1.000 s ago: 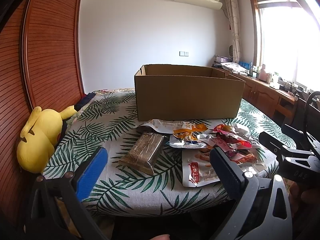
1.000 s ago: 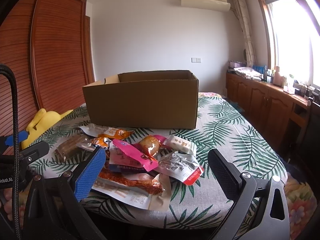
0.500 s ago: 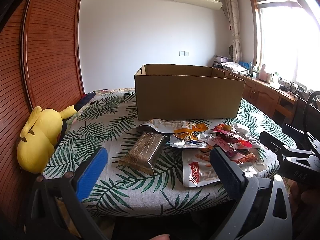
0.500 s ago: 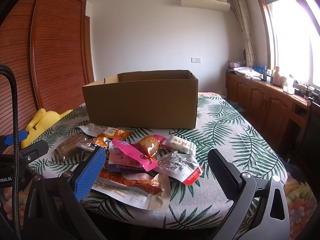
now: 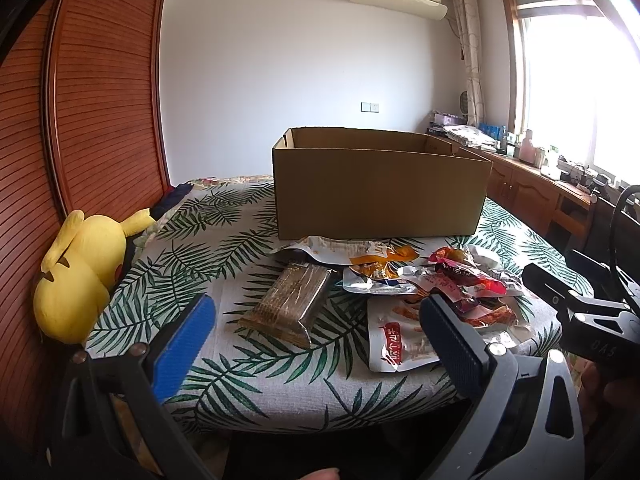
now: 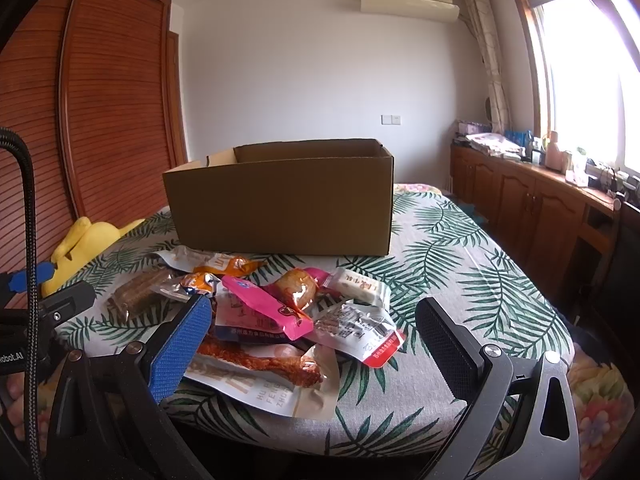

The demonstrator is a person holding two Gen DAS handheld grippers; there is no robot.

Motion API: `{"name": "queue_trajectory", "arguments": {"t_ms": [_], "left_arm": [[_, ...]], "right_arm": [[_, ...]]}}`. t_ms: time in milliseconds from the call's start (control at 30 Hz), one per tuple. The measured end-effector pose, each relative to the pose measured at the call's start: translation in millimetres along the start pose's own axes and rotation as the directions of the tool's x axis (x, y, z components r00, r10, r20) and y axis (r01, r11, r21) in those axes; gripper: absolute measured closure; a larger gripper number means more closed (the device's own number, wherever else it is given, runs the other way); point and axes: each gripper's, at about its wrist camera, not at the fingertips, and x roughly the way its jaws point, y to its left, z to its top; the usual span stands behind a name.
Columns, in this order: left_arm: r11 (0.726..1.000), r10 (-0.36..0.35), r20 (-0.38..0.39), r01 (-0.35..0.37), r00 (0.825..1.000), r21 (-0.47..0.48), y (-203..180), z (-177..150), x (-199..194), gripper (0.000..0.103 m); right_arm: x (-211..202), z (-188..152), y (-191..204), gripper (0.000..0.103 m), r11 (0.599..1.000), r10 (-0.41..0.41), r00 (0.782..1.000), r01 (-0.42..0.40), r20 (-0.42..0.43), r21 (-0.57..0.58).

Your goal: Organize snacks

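Many snack packets (image 6: 280, 312) lie before cardboard box (image 6: 284, 204).

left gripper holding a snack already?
No. The left gripper is open and empty, held short of the brown snack pack lying on the leaf-print cloth.

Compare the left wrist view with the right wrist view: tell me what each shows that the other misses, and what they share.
Only the left wrist view shows the whole yellow plush toy and the right gripper's body at its right edge. Only the right wrist view shows the white wrapped bar clearly, plus a black cable. Both show the cardboard box, the snack pile and the brown cracker pack.
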Motion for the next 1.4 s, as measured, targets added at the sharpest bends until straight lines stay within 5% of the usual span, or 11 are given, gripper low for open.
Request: {"name": "queue_trajectory", "arguments": {"t_ms": [567,967,1400], "left_arm": [[1.0,0.002,-0.003,-0.002,1.0,0.001,1,-1,2,0.0],[1.0,0.027,-0.072,-0.027,0.997,-0.005,13,-13,26,0.0],[1.0,-0.003,-0.14,0.005,0.99,0.015,39,3,59,0.002]], "right_arm": [[0,-1,0,0.0,1.0,0.003,1.0,-0.003,-0.006,0.0],[16,-9,0,0.0,1.0,0.01,0.997,-0.012,-0.07,-0.018],[44,-10,9,0.009,0.985,0.154,0.971,-0.166,-0.186,-0.05]]}}
